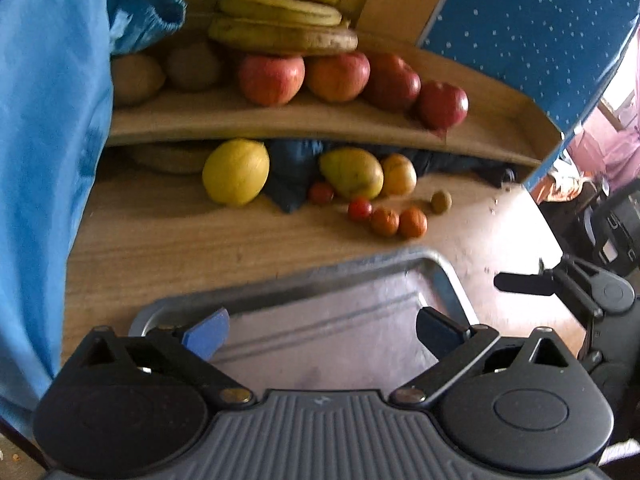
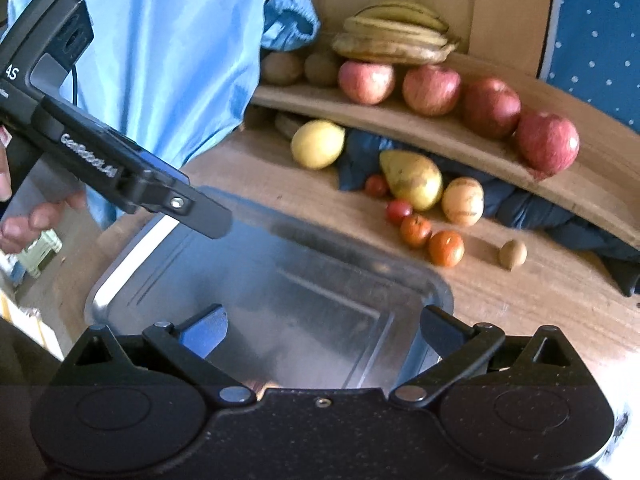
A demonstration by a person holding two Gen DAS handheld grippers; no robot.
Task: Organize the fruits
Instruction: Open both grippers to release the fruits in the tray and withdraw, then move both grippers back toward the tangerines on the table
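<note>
Near the bench's front edge, an empty metal tray is hovered over by both grippers, jaws spread; no fruit is yet sorted.

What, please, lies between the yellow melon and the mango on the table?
A dark blue cloth fills the gap between melon and mango, with a small tomato beside the mango; both views show it.

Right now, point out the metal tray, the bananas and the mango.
metal tray [image 2: 120,276]: right wrist view, left rim.
bananas [image 1: 280,20]: left wrist view, middle of bunch.
mango [image 2: 416,180]: right wrist view, middle of body.
</note>
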